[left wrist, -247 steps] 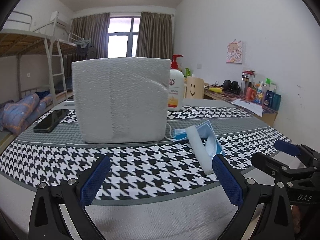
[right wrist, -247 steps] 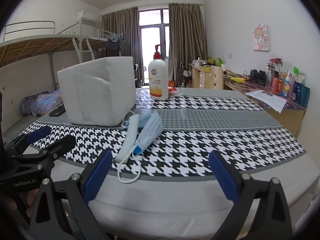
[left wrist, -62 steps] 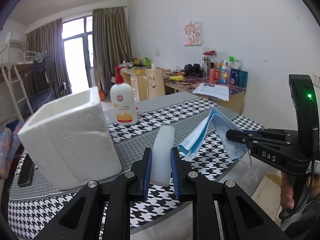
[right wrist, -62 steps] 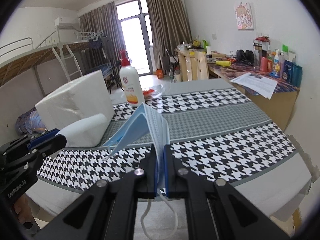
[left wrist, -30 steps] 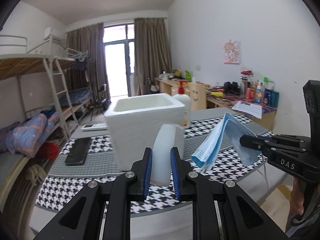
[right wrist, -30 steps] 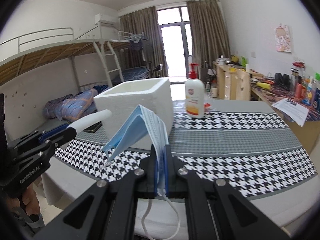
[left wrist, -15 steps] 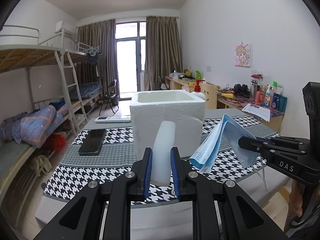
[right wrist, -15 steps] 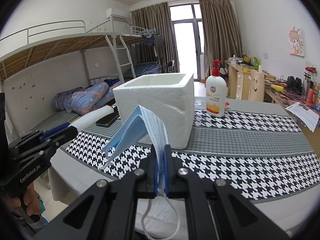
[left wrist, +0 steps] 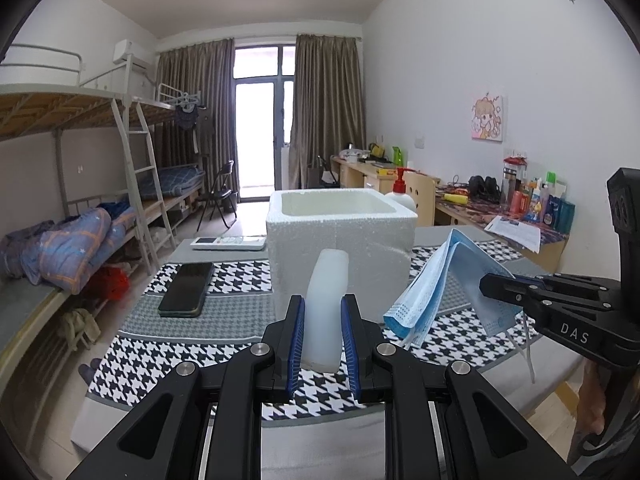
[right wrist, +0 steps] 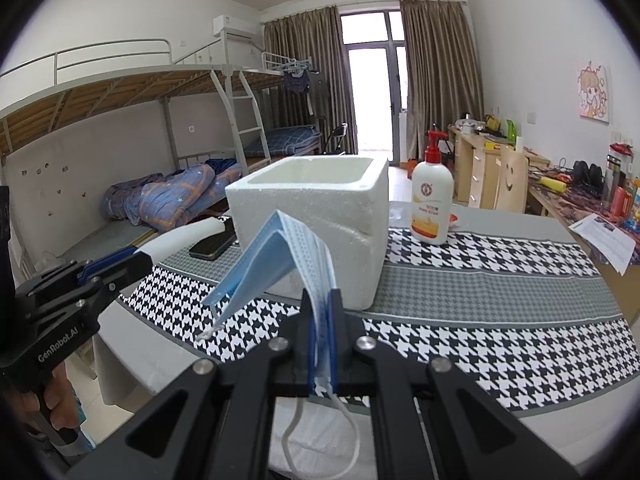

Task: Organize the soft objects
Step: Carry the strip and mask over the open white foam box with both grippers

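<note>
My left gripper (left wrist: pixel 323 320) is shut on a white sponge block (left wrist: pixel 326 300) that stands up between its blue pads. In the right wrist view the same sponge block (right wrist: pixel 176 242) pokes out of the left gripper (right wrist: pixel 136 258) at the left. My right gripper (right wrist: pixel 321 308) is shut on a folded blue face mask (right wrist: pixel 276 256), whose ear loops hang below. In the left wrist view the mask (left wrist: pixel 448 280) droops from the right gripper (left wrist: pixel 486 282). Both are held above the near table edge, in front of the open white foam box (left wrist: pixel 340 248), (right wrist: pixel 316 220).
A houndstooth cloth (right wrist: pixel 480 340) covers the table. A black phone (left wrist: pixel 186 288) and a white remote (left wrist: pixel 228 243) lie left of the box. A pump bottle (right wrist: pixel 432 200) stands behind it to the right. A bunk bed (left wrist: pixel 80 184) lines the left wall, desks (left wrist: pixel 500 208) the right.
Both grippers have swung slightly, so the foam box now sits more centred and its open top shows more. Both grips are unchanged.
</note>
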### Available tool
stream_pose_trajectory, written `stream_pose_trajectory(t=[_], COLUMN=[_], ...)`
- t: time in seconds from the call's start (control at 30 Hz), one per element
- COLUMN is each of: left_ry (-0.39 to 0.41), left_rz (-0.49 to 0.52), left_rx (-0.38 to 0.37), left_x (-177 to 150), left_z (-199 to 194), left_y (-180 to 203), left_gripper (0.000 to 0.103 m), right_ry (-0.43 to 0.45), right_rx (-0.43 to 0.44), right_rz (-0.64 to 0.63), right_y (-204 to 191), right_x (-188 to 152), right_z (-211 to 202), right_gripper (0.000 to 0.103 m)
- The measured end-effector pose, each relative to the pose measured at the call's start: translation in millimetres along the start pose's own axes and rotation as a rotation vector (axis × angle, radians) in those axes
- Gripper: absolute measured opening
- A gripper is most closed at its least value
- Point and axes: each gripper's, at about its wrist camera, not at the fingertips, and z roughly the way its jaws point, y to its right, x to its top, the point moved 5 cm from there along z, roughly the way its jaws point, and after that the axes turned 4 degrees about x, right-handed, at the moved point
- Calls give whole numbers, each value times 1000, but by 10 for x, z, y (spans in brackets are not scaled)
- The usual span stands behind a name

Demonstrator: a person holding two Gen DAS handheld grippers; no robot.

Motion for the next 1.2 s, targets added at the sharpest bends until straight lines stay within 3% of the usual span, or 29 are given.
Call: stream_pose_trajectory(t=[0.73,1.2], left_ry=[59,80], left_rz=[-10,0], left_rx=[24,26], left_x=[586,872], left_z=[70,240], left_y=[-135,-164], left_gripper=[20,20], right_ry=[85,85], right_rx=[13,10], right_rz=[-15,-30], right_y=[59,99], right_x=[615,876], right_z=[-38,164], right_gripper=[8,8])
